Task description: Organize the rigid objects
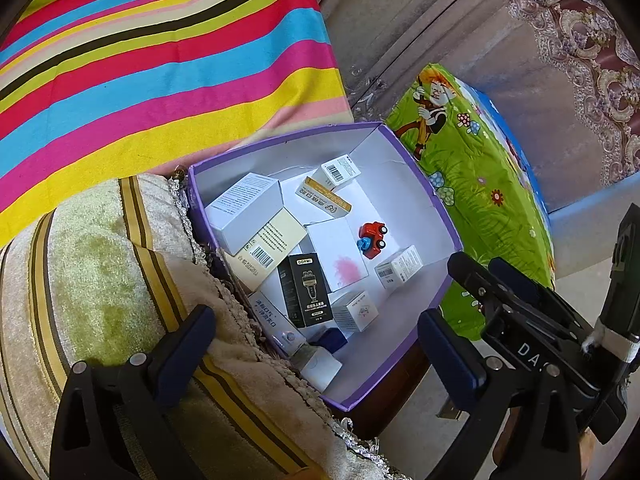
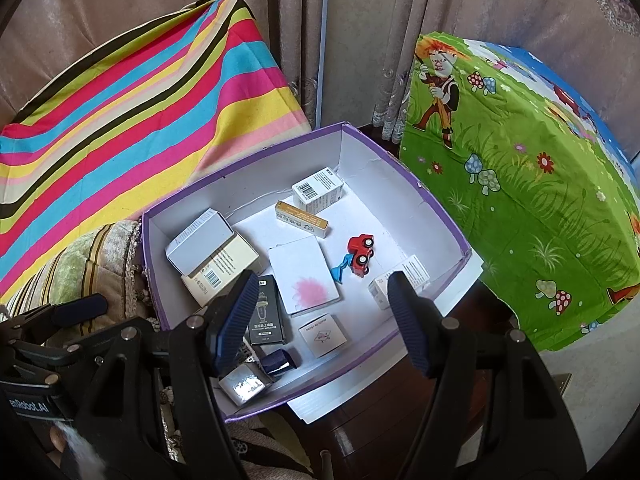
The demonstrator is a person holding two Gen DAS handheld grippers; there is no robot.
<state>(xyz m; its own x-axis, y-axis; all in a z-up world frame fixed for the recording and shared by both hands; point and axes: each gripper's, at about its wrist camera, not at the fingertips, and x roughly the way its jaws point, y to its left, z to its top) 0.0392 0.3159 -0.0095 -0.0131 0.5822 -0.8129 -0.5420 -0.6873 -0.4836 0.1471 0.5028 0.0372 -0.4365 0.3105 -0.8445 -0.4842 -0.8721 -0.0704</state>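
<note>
A purple box [image 1: 420,176] with a white inside holds several small cartons, a red toy car [image 1: 374,238], a black carton [image 1: 306,290], a gold-edged carton [image 1: 326,200] and a flat white box with a pink smudge [image 1: 336,256]. My left gripper [image 1: 316,328] hangs open above the box's near end, its jaws wide and nothing gripped. In the right wrist view the same box [image 2: 400,170], toy car [image 2: 362,254] and black carton [image 2: 267,316] lie below my right gripper [image 2: 322,292], which is open and holds nothing. The right gripper's fingers [image 1: 472,276] show beside the box's right wall.
A striped cloth [image 1: 160,60] covers something behind the box on the left. A green cartoon-print cloth [image 2: 520,180] covers a block to the right. A beige and green cushion [image 1: 100,280] presses against the box's left wall. Curtains [image 2: 340,20] hang behind, and dark wood [image 2: 360,432] lies under the box.
</note>
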